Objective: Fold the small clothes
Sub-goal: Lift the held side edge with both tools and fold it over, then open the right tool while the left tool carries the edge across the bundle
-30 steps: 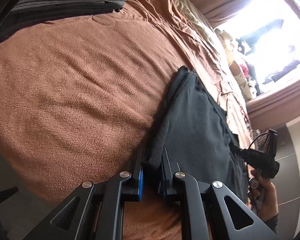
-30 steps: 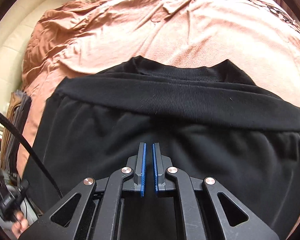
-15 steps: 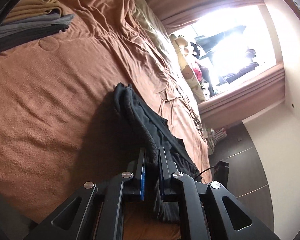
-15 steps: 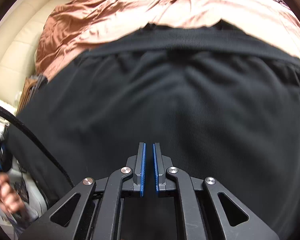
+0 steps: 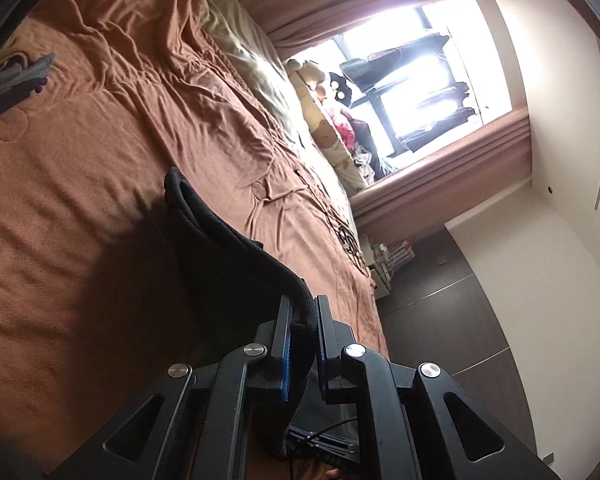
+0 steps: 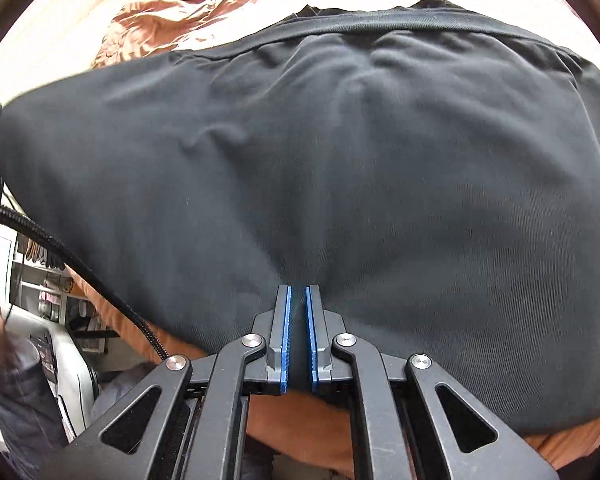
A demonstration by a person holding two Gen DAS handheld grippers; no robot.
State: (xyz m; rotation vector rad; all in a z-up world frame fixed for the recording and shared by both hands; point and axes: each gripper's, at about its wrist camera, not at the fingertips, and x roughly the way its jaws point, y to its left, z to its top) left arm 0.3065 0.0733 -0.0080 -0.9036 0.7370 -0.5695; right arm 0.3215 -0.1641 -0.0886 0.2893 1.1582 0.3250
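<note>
Two tools grip one dark garment [image 6: 340, 152] above the brown bed [image 5: 80, 200]. Left tool [image 5: 303, 344] is clenched on its thick hem, raised at the near edge; right tool [image 6: 298, 336] pinches the cloth's near edge, likely so both carry it over as a fold.

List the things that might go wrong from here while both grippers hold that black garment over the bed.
1. The left gripper pinches only the thick ribbed edge of the black garment; that narrow bite might slip out under tension.
2. The right gripper grips the near hem, where cloth bunches around it, so a crooked fold seems possible.
3. The black cable runs close beside the garment and may snag it.
</note>
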